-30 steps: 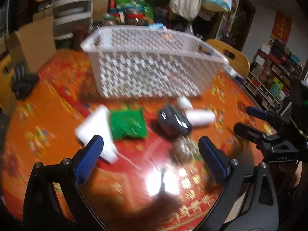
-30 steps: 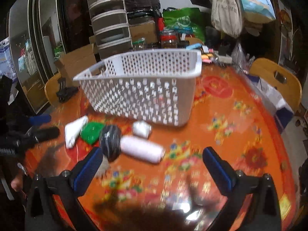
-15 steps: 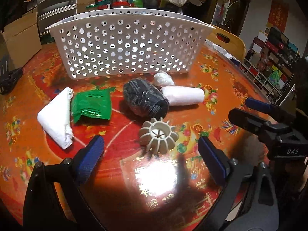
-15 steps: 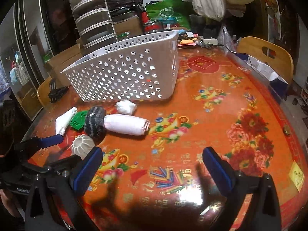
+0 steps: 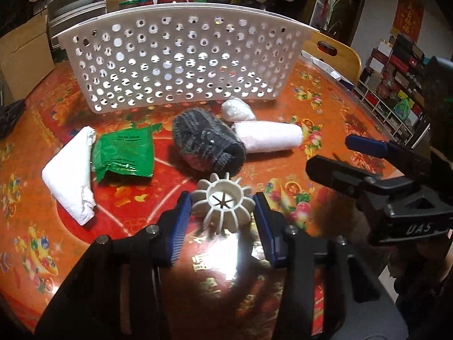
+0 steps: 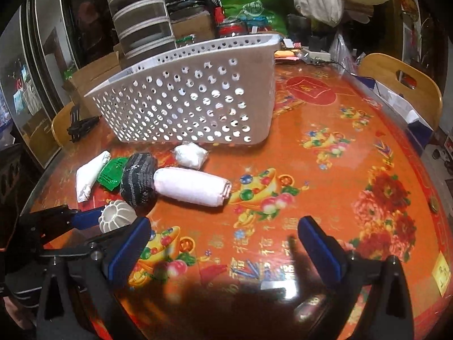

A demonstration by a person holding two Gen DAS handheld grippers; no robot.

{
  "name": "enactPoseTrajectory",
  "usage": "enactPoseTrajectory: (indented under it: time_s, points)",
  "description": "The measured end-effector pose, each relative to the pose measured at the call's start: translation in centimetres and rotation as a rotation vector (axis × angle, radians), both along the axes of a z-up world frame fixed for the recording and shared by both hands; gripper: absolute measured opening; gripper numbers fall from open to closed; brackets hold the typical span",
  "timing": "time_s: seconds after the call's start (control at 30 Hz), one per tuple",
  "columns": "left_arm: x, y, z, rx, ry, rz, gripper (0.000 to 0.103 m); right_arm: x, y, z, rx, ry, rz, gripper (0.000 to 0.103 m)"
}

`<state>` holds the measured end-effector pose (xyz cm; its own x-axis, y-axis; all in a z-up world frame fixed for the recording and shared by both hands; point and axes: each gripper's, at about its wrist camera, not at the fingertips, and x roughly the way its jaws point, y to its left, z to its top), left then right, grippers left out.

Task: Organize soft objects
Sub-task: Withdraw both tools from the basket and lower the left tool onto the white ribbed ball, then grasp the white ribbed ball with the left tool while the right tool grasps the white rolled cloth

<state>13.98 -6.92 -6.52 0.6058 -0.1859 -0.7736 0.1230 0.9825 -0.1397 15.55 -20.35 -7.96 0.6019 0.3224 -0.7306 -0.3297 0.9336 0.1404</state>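
A white ribbed ball sits on the red patterned table between the blue pads of my left gripper. Its jaws are closing and both pads touch the ball's sides. Behind it lie a dark grey knitted roll, a white rolled towel, a small white wrapped bundle, a green packet and a folded white cloth. A white perforated basket stands behind them. My right gripper is open over bare table, to the right of the ball.
Wooden chairs stand at the table's far right and left. Stacked drawers, cardboard boxes and bags crowd the space behind the basket. A black clip lies at the left of the basket. Shelves line the right wall.
My left gripper came down and forward to the ribbed ball, and its jaws narrowed from wide open to the ball's sides. My right gripper sank a little toward the table.
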Motion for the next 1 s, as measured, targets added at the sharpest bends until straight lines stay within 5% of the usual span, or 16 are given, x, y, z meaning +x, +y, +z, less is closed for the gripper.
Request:
enactPoseTrajectory:
  time_s: [0.53, 1.0]
  points:
    - [-1.0, 6.8, 0.4, -0.043, -0.017, 0.116, 0.042, 2.5, 4.2, -1.7, -0.1, 0.052, 0.045, 0.1]
    - [-1.2, 7.6, 0.1, -0.067, -0.015, 0.136, 0.042, 4.7, 6.5, -1.9, -0.19, 0.044, 0.051, 0.086]
